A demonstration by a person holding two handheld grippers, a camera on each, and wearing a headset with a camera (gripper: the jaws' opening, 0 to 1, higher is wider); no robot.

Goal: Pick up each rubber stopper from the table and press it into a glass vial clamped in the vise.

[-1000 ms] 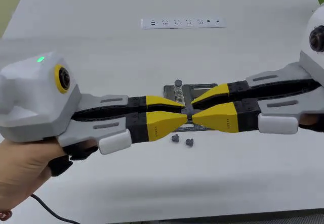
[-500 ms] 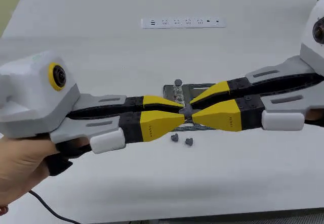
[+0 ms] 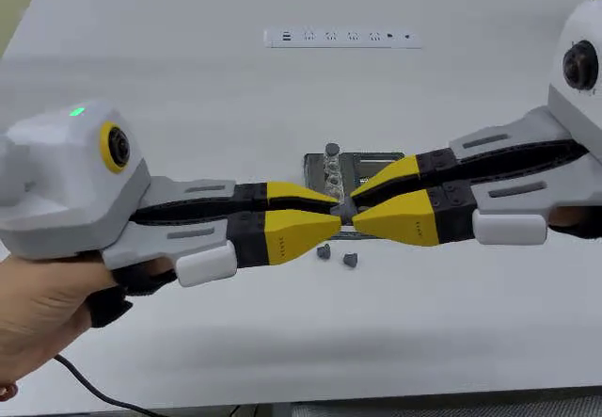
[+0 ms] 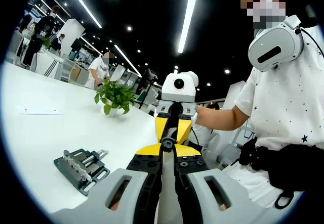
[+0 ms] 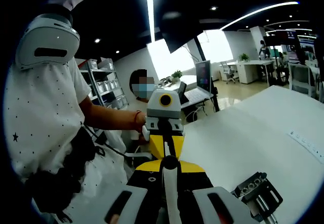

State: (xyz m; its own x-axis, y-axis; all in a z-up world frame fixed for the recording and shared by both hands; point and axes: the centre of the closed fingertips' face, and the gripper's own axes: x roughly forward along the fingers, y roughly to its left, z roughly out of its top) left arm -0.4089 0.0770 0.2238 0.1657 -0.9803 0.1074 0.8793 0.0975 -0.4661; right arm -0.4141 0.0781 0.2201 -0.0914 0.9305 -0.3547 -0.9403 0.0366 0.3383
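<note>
As before, the left gripper (image 3: 334,217) and right gripper (image 3: 357,212) met tip to tip over the vise (image 3: 376,165), both jaws pressed together, a dark stopper (image 3: 346,212) between the tips; two loose stoppers (image 3: 350,260) still lay just in front of the vise
</note>
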